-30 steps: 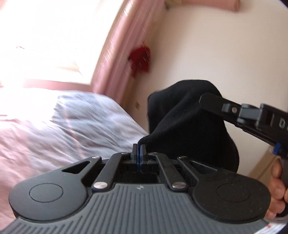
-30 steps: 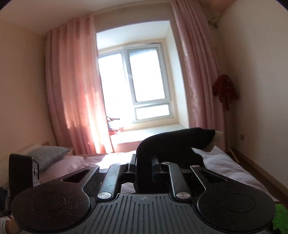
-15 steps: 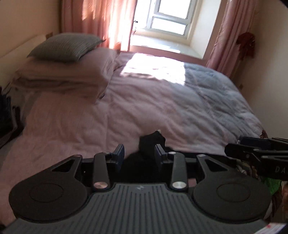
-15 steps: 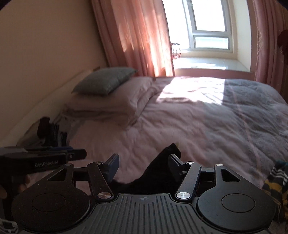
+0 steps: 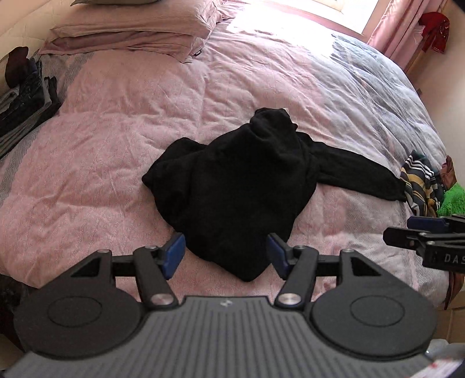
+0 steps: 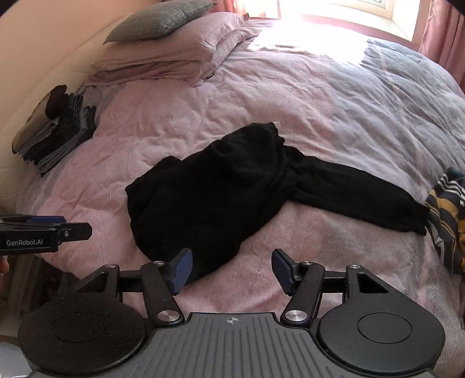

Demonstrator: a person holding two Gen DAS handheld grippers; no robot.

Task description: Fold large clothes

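Observation:
A black sweater (image 5: 241, 180) lies crumpled on the pink bedspread (image 5: 116, 122), one sleeve (image 5: 360, 171) stretched out to the right. My left gripper (image 5: 225, 247) hangs over its near edge, jaws opening; the hem shows in the gap but the blue pads (image 5: 174, 250) do not press on it. In the right wrist view the sweater (image 6: 209, 192) sits ahead and left of my right gripper (image 6: 232, 258), which is open, its left pad (image 6: 181, 266) over the hem. Each gripper shows in the other's view: the right gripper (image 5: 421, 237) and the left gripper (image 6: 58, 229).
A stack of folded dark clothes (image 6: 55, 130) sits at the bed's left side, with pillows (image 6: 162, 49) behind it. A striped garment (image 5: 421, 183) and something green (image 5: 453, 200) lie at the right edge. A red cloth (image 5: 434, 23) hangs by the curtain.
Both grippers held the sweater up a second ago. They have swung down toward the bed, opened and let go, and the sweater now lies on the bedspread.

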